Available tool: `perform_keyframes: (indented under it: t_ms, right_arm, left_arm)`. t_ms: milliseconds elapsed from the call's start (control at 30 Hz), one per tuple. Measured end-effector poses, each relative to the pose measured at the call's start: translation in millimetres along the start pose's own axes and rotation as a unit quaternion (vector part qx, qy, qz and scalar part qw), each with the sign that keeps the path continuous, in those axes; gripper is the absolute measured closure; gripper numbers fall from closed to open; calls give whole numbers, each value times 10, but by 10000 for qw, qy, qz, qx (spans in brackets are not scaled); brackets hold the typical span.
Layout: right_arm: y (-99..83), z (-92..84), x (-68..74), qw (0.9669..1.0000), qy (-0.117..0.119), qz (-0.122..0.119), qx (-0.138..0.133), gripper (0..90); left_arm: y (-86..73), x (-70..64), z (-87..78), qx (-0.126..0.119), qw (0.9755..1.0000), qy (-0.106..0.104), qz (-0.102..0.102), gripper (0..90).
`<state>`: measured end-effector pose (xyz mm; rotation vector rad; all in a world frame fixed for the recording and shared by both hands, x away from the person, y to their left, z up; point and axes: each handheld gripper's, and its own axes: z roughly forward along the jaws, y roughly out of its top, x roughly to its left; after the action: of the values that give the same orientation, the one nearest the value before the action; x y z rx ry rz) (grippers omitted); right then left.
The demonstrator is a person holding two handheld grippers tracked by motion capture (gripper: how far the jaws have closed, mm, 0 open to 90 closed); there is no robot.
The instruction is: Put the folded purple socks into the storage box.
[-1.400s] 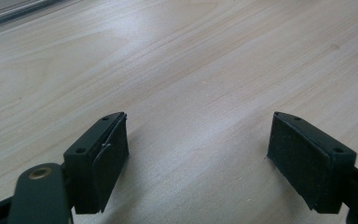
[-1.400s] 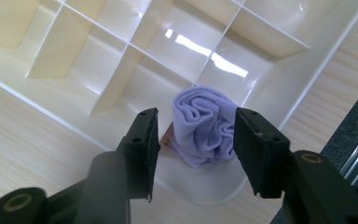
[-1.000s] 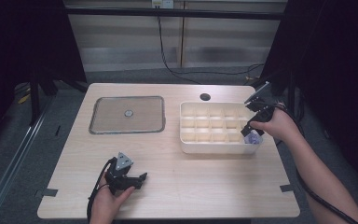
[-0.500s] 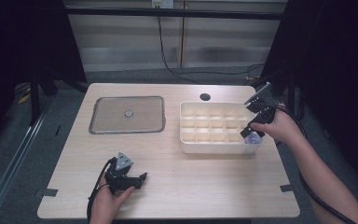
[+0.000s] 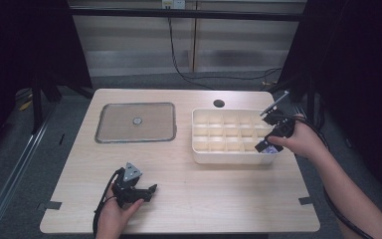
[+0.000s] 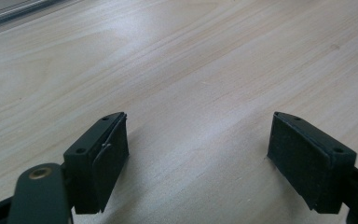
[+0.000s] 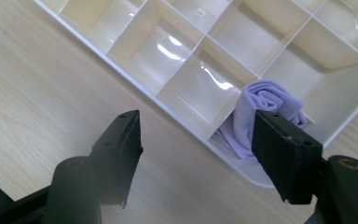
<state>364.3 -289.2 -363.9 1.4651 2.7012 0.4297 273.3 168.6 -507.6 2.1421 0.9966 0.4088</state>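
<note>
At near-right corner cell of divider box (image 5: 229, 158), lilac cloth (image 7: 265, 114) already deposited; right gripper (image 7: 200, 154) jaws just widened, empty. Left gripper (image 6: 200, 158) wide open, empty, resting on table (image 5: 219, 199). Remaining cells unfilled.

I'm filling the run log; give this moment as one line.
right gripper: open, jaws just opening, nothing between | purple cloth: in corner compartment of divided tray | left gripper: open, on table
</note>
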Motion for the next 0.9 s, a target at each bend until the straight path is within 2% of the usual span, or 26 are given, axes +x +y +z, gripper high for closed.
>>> perform_keyframes:
  t_ms: [433,567,900]
  right_arm:
    - [-21,30,263,9992,98,-370,80,328]
    - [-19,50,362,9982,101,-576,102,326]
    - [-34,95,610,9957,205,-896,108,319]
  left_arm:
    - [0,0,0,1,10000,1,-1,197]
    - [0,0,0,3,10000,-3,0,196]
    - [1,2,-1,6,10000,-6,14,195]
